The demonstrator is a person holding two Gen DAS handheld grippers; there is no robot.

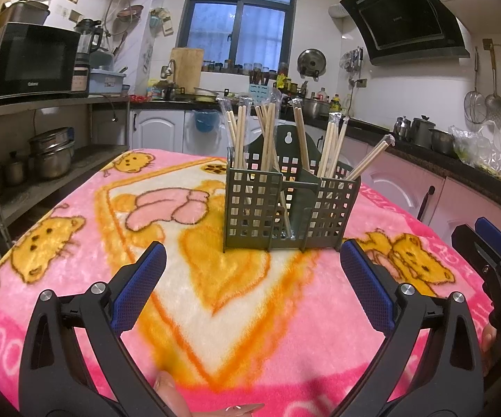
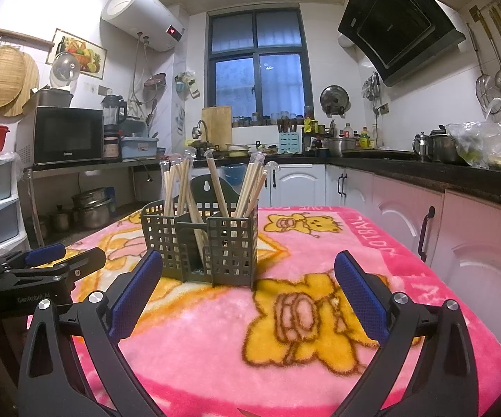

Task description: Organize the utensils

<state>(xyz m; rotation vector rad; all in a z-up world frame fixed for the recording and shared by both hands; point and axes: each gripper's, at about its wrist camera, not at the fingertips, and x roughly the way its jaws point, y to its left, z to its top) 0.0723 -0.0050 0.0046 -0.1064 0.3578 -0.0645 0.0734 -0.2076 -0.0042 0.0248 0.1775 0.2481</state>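
The left gripper (image 1: 252, 288) hovers with jaws spread wide and empty over the near side of the blanket (image 1: 76, 243). Ahead, mid-table, the caddy (image 1: 290, 208) stands upright so its wrapped chopsticks (image 1: 267, 132) lean in separate compartments. The right gripper (image 2: 248, 292) is likewise wide open, holding nothing. Bare blanket surrounds the caddy, leaving room on every side; the table's right edge runs close to the cabinets (image 2: 476, 236).

Blk grippers (image 1: 252, 260), blue pads (image 1: 139, 288)

I see a pink cartoon blanket (image 2: 215, 347) covering the bench. A microwave (image 2: 64, 135) sits at ten o'clock, the window (image 2: 259, 66) at twelve, and a range hood (image 2: 400, 21) at one.
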